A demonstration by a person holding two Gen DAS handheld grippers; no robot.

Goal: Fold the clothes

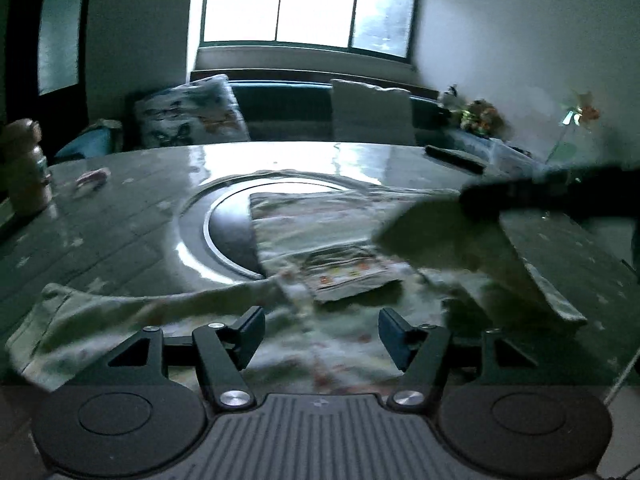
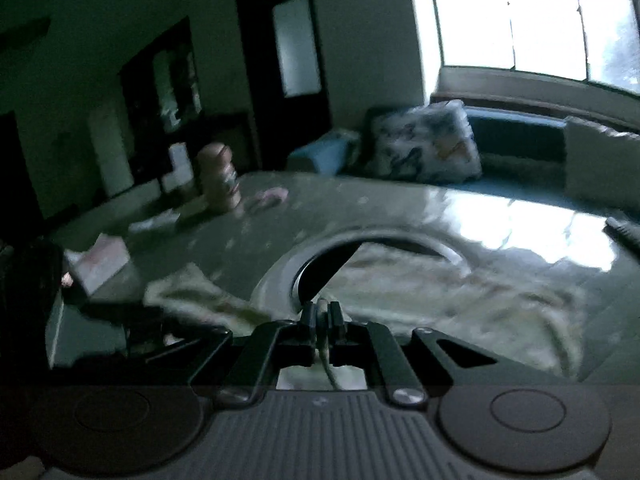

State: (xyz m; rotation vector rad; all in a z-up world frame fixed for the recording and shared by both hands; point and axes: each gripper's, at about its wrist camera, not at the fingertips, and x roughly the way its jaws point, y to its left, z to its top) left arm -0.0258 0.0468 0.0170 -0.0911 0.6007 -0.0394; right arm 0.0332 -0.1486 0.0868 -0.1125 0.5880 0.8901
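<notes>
A pale patterned garment (image 1: 320, 240) lies spread on the round table (image 1: 120, 216), partly over the dark centre disc. My left gripper (image 1: 322, 328) is open and empty, low over the garment's near part. My right gripper (image 2: 323, 316) is shut on a fold of the same garment (image 2: 440, 292) and lifts it. In the left wrist view the right gripper shows as a dark blurred shape (image 1: 532, 196) holding up a flap of cloth (image 1: 440, 236) at the right.
A tall bottle (image 1: 26, 168) stands at the table's left; it also shows in the right wrist view (image 2: 218, 178). A small pink item (image 1: 94, 178), a dark remote (image 1: 454, 158) and a box (image 2: 100, 266) lie on the table. A sofa with cushions (image 1: 192, 112) is behind.
</notes>
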